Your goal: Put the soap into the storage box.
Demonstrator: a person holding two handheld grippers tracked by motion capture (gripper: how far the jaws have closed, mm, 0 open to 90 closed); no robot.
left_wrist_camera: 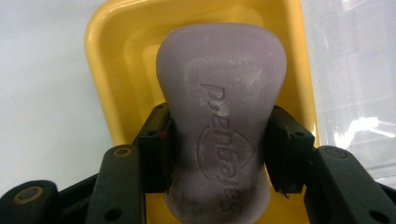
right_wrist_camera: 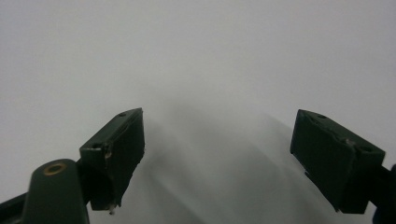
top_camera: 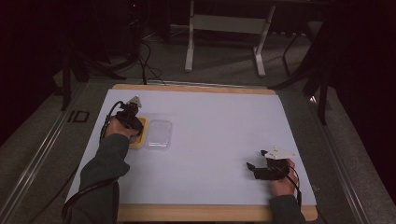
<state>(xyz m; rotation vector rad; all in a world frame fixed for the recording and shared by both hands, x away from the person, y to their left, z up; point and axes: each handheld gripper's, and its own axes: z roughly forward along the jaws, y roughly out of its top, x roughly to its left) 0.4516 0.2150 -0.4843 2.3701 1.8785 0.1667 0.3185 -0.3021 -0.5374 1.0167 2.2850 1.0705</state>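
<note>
Over on the left side of the table, the left gripper [left_wrist_camera: 218,140] has its jaws clamped on the waist of a purple soap bar [left_wrist_camera: 219,112], pads pressed to either flank, and the bar sits over the yellow soap dish [left_wrist_camera: 105,70] — whether it rests on the dish floor or hangs just above it, I cannot tell from this angle. In the high view the left gripper [top_camera: 133,122] is right over that yellow dish [top_camera: 141,140], and just beside it, on the side toward mid-table, lies a clear plastic lid [top_camera: 158,134], flat on the white table surface [top_camera: 224,130] and not on the dish. The right gripper [top_camera: 254,169] sits well apart, near the front right of the table, low over bare surface; in its own view the jaws stand wide apart with nothing between them — idle, by the look of it. So where are we? My read: the bar is at the dish, gripped, so the soap work is in hand and about midway. Left to do, as I judge it, is letting go of the bar cleanly, and the lid remains untouched; capping the dish may well be the job waiting for that free right gripper.
</note>
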